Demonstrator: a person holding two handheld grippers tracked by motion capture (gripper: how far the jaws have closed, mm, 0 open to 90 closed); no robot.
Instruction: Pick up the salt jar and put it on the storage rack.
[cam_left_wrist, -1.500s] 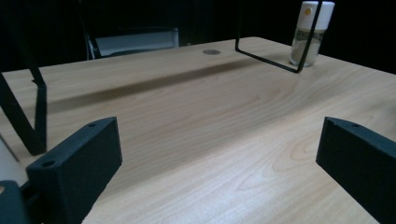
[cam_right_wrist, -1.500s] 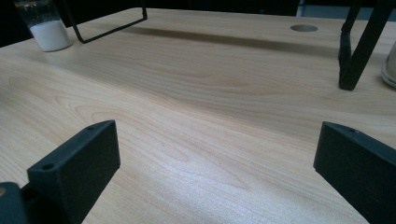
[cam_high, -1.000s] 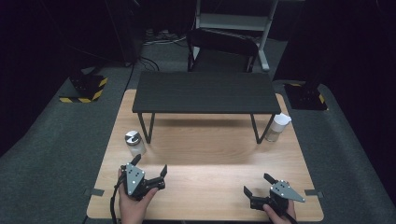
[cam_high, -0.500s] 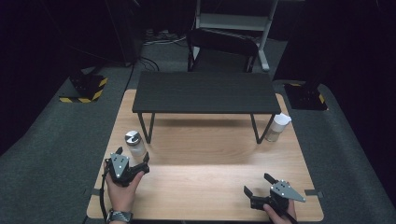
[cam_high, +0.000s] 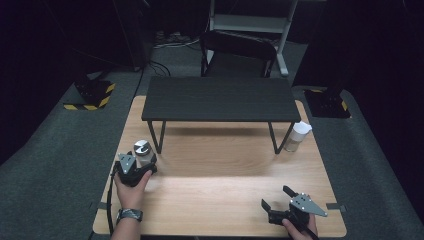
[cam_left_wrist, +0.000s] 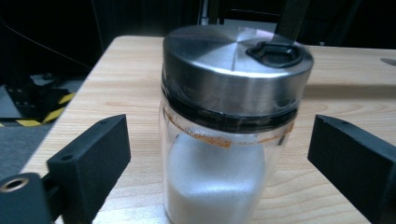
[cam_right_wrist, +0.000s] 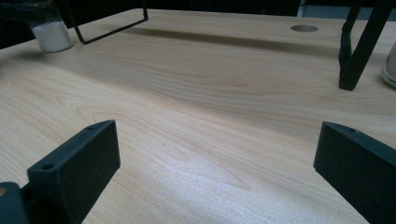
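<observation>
My left gripper (cam_high: 142, 167) has just been closing around the glass shaker jar (cam_left_wrist: 231, 135), its jaws flanking it without touching yet. The jar stands upright near the wooden table's (cam_high: 225, 200) left edge. My right gripper (cam_high: 278, 198) rests released, well apart.

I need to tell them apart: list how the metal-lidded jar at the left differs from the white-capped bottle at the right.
The jar has a flat steel lid; the bottle has a white cap. The jar stands between the left gripper jaws, which have just been closing without touching it; the bottle stands alone by the black shelf leg. Both stand upright on the table.
</observation>
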